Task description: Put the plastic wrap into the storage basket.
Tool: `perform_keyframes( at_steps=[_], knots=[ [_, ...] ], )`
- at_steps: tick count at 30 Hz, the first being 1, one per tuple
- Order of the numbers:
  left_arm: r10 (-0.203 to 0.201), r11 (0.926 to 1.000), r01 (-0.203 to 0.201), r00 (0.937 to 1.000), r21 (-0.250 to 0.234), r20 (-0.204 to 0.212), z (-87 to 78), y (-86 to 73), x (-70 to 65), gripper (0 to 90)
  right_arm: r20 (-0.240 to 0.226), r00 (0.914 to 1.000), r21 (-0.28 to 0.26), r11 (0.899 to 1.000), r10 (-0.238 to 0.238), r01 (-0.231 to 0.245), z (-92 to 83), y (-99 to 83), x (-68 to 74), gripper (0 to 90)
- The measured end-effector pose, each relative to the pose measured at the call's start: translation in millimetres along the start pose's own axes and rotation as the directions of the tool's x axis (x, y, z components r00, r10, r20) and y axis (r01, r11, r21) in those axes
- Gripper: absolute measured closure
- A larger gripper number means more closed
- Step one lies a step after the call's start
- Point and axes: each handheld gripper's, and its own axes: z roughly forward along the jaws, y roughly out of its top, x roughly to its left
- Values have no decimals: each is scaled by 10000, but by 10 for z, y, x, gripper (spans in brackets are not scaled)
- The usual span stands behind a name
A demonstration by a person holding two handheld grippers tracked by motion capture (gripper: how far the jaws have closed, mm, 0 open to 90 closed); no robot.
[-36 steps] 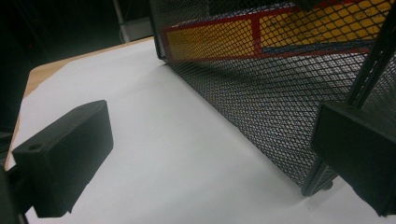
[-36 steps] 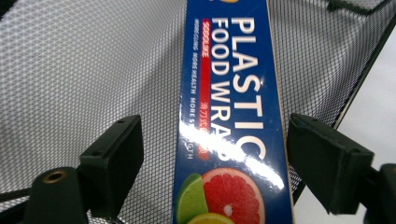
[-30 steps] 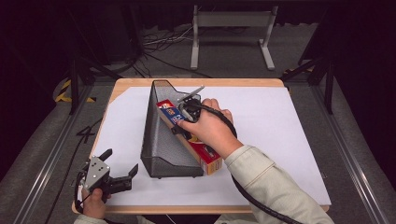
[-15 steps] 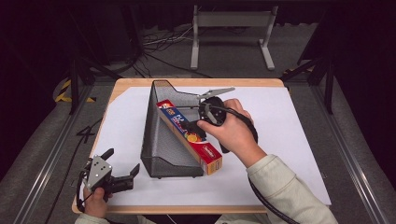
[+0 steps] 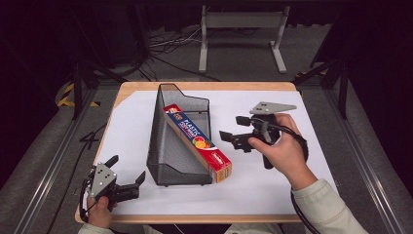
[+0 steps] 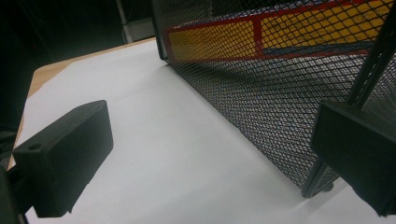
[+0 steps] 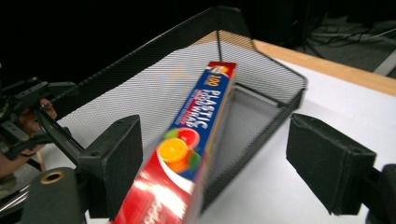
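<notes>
Your right gripper [image 5: 234, 131] is released, its jaws wide and empty, beside the long red plastic-wrap box [image 5: 197, 142] that leans in the black mesh rack [image 5: 168, 146]. Your left gripper [image 5: 127, 181] is also released; its view shows the box through the mesh.

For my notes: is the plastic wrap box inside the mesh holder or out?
Inside, partly: the plastic wrap box lies slanted in the mesh holder, its near end sticking out over the low front edge.
</notes>
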Motion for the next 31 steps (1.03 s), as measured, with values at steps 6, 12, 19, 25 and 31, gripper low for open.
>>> perform_keyframes(
  at_steps=[6,12,19,25,31],
  knots=[
    [26,10000,-26,10000,75,0,12,-3,-7,1,640,9979,-381,9993,71,-47,-323,-285,-221,192],
    [18,10000,-18,10000,90,-36,10,-4,-8,0,1163,9930,-485,9987,191,-135,-528,-579,-421,192],
    [10,9999,-9,10000,123,-51,11,-6,-3,1,2110,9775,-1252,9919,45,225,-785,-1110,-641,192],
    [59,9999,-58,10000,85,-13,8,-1,-7,1,2222,9742,-1423,9898,397,-79,-822,-1404,-731,192],
    [-2,10000,2,10000,4,-24,2,0,5,0,2240,9734,-1290,9915,478,-190,-776,-1631,-831,192]
  ],
)
